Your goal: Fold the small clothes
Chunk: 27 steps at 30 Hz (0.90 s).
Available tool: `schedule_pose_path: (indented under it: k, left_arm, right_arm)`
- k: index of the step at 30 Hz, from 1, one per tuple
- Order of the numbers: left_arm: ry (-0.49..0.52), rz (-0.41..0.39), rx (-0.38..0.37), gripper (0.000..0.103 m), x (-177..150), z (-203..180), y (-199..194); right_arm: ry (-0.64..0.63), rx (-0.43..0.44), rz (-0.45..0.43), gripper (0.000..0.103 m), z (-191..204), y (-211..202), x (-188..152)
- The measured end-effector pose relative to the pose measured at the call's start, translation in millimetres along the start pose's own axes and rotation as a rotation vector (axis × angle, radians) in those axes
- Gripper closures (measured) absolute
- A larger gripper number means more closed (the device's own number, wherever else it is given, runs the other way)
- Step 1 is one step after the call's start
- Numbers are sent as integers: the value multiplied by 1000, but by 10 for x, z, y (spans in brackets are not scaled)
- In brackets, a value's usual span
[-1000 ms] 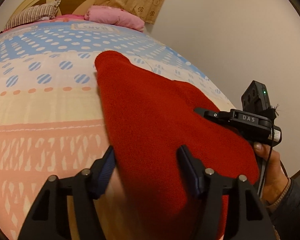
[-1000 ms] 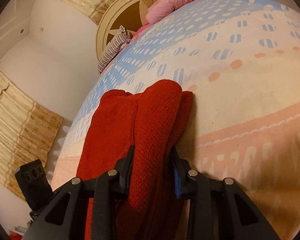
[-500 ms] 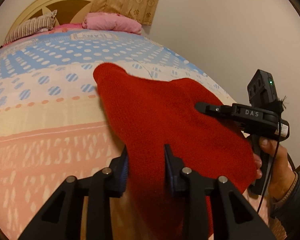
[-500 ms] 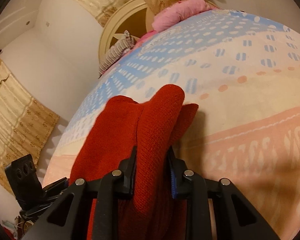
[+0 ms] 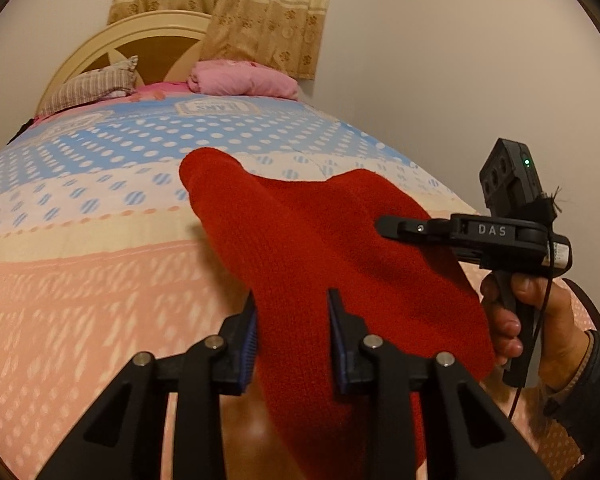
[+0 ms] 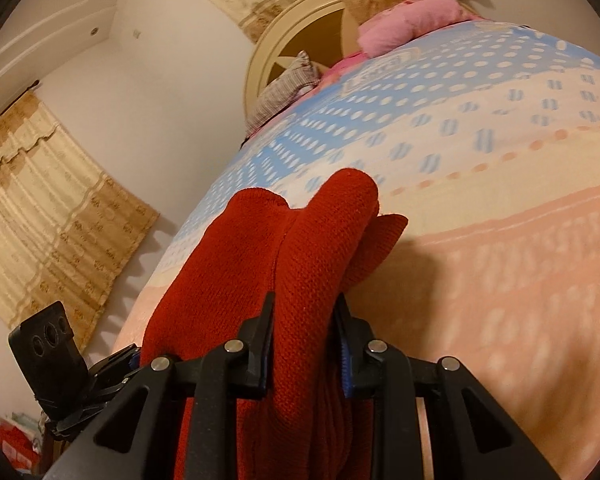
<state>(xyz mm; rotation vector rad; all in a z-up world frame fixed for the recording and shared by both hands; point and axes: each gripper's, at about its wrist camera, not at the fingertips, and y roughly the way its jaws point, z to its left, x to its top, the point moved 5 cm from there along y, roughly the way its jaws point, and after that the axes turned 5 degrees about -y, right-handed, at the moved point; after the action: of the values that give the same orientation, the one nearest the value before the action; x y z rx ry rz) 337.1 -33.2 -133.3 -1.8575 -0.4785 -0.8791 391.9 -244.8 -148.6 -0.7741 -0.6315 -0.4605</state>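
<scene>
Nearest the left wrist camera, the left gripper (image 5: 292,336) has its jaws clamped on a bunched edge of the red knit garment (image 5: 332,240). In the right wrist view the right gripper (image 6: 304,340) is likewise clamped on a thick roll of the same cloth. The garment hangs between the two, lifted clear of the bed (image 5: 80,280) near its foot end, with its far corner drooping toward the patterned cover.

The step in hand looks like carrying the held edge over to make a fold. To do it well, both grips should stay firm and level with each other, so the knit stays taut between them and the edge lands square, not twisted.

Counted: one red garment and two grippers. At the far headboard (image 5: 148,36) there is one striped pillow (image 5: 92,84) and one pink bundle (image 5: 244,82). A curtain (image 5: 260,8) hangs behind.
</scene>
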Motion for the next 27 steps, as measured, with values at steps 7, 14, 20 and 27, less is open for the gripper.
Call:
schedule_pose_path:
  k: [7, 14, 20, 27]
  left_arm:
    - [-50, -31, 27, 71, -113, 258, -296]
    - [-92, -47, 64, 71, -236, 533, -479]
    - [-122, -57, 88, 71, -321, 754, -621]
    - [-177, -61, 104, 71, -417, 966, -754]
  right_arm:
    - [-26, 46, 28, 77, 372, 214, -148]
    - [-42, 86, 58, 77, 676, 445, -268]
    - [-60, 116, 84, 77, 904, 636, -328]
    - [-76, 144, 111, 77, 1115, 849, -392]
